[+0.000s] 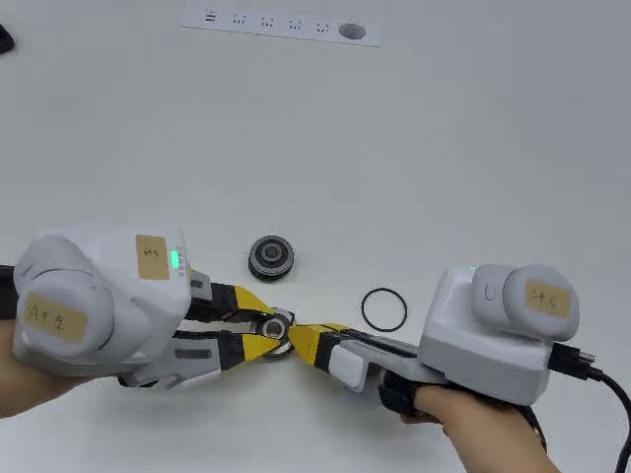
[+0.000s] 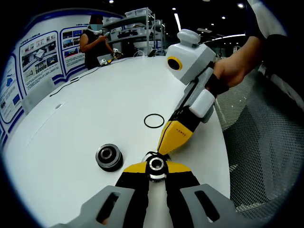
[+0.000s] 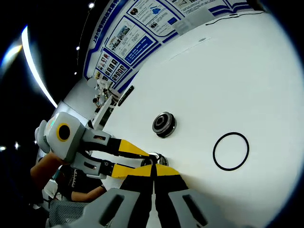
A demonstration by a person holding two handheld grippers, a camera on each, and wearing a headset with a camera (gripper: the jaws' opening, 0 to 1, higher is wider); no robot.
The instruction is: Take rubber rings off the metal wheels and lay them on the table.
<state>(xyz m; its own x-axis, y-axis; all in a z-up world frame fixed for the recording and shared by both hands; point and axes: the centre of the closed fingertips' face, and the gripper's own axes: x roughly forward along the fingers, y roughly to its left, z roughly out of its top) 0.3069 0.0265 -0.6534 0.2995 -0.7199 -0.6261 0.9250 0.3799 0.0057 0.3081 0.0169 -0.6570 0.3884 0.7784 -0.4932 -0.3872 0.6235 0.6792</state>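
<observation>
Head view: 1 rubber ring (image 1: 362, 308) already lies flat on the table (image 1: 444, 148), right of centre, a round loop with no long axis. The 2nd wheel (image 1: 270, 257) sits farther off, seemingly still ringed. Nearest, the left gripper (image 1: 273, 330) is clamped across the near wheel (image 1: 281, 324), hub facing up. The right gripper (image 1: 297, 340) has its jaws together at that wheel's rim, probably nipping its ring. Judged 1 of 2 done.
</observation>
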